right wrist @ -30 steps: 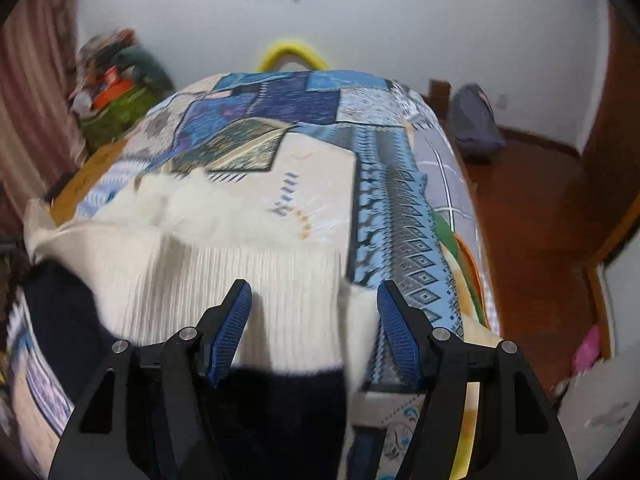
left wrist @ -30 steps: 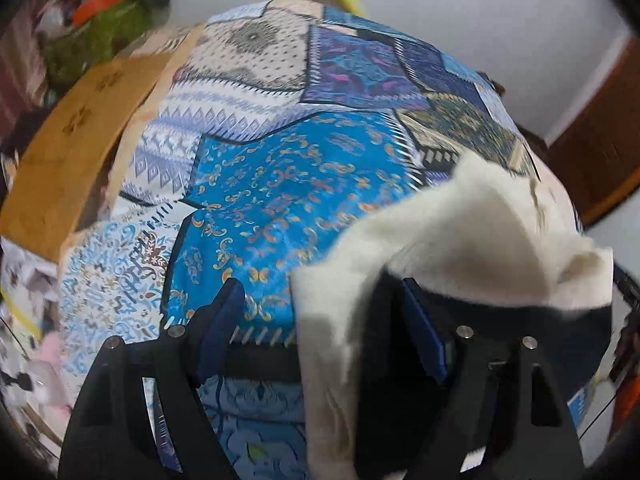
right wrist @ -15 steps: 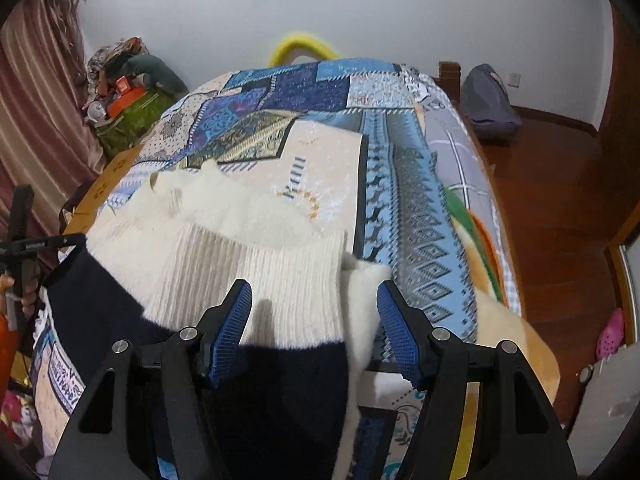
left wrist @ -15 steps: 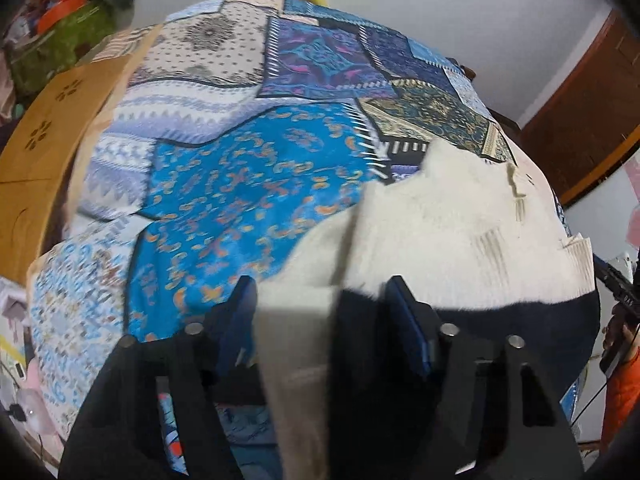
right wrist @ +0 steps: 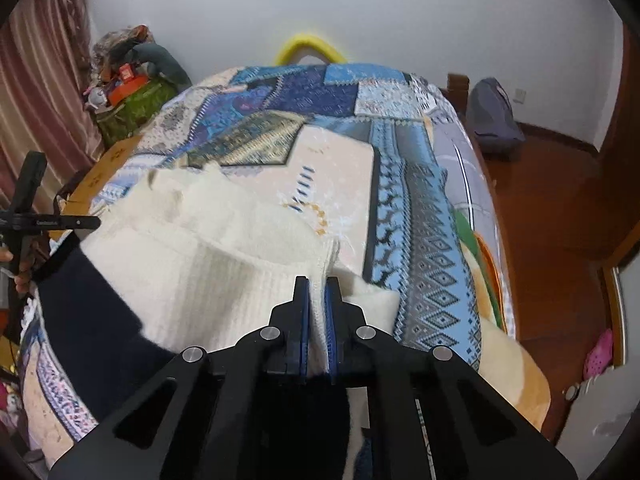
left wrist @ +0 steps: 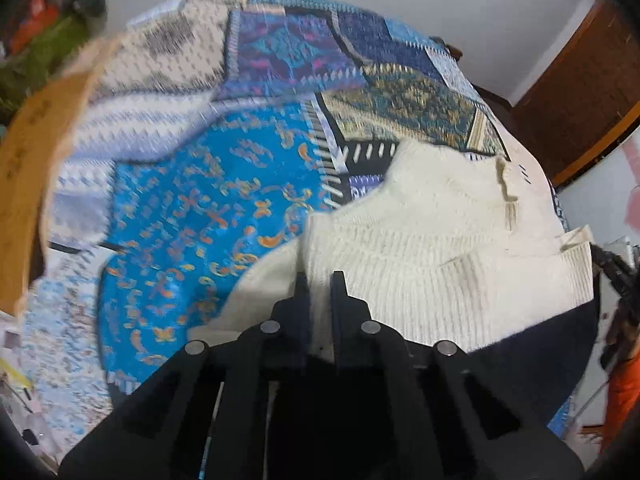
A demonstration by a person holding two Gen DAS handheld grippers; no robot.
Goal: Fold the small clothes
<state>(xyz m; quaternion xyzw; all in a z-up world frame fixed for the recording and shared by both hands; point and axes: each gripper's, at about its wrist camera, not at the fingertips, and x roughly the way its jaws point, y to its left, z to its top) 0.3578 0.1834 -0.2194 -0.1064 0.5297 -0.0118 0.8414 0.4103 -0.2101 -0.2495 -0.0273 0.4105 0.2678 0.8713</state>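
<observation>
Patchwork blue bedspread (right wrist: 420,216): left gripper (left wrist: 320,280) and right gripper (right wrist: 317,284), jaws just closed, apparently each pinch the cream-and-navy ribbed knit garment (right wrist: 224,272).

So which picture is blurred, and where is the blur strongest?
Left wrist view: the quilt is smeared by motion, strongest at its left side, while the sweater is clearer. Right wrist view: mostly sharp, with fisheye bending at the edges.

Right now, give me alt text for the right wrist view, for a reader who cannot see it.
The right gripper is shut on the edge of a cream and dark navy sweater lying on a bed with a blue patchwork quilt; its jaws have just been closing on the knit. Beyond are a white wall, a curtain and a wooden floor.
</observation>
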